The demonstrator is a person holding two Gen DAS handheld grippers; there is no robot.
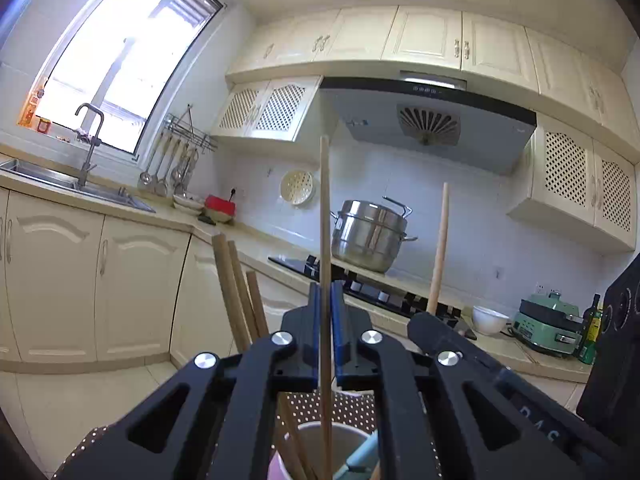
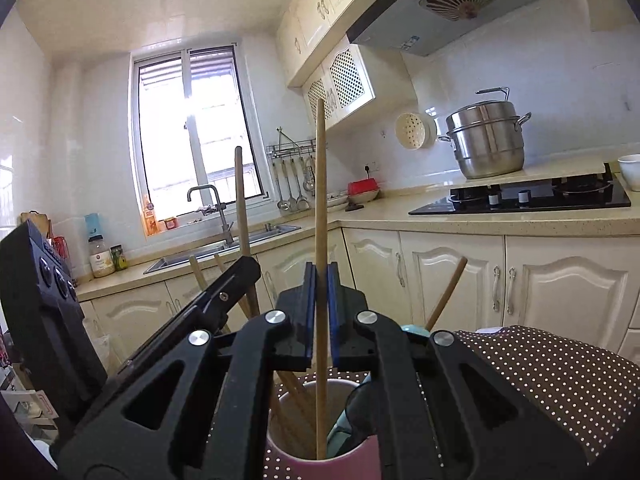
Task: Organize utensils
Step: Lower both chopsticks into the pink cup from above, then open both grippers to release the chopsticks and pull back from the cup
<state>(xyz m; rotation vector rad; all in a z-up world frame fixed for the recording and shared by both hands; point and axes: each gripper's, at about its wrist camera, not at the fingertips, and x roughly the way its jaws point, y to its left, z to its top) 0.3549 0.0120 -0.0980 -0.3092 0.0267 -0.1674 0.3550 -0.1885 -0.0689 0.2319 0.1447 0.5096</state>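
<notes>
My left gripper (image 1: 327,292) is shut on a thin wooden chopstick (image 1: 325,216) that stands upright, its lower end inside a pink cup (image 1: 340,440) below. My right gripper (image 2: 321,276) is shut on another wooden chopstick (image 2: 320,184), also upright, with its lower end in the same pink cup (image 2: 340,464). The cup holds several more wooden sticks (image 2: 294,400) and a teal utensil (image 2: 340,424). The cup stands on a brown polka-dot cloth (image 2: 540,372). The other gripper (image 2: 208,312) shows at the left of the right wrist view.
A kitchen counter (image 2: 480,220) runs behind with a gas hob (image 2: 520,200), a steel steamer pot (image 2: 486,144), a sink (image 2: 224,248) with faucet, hanging ladles (image 2: 292,184) and a white bowl (image 1: 488,318). Cream cabinets (image 2: 440,272) stand below.
</notes>
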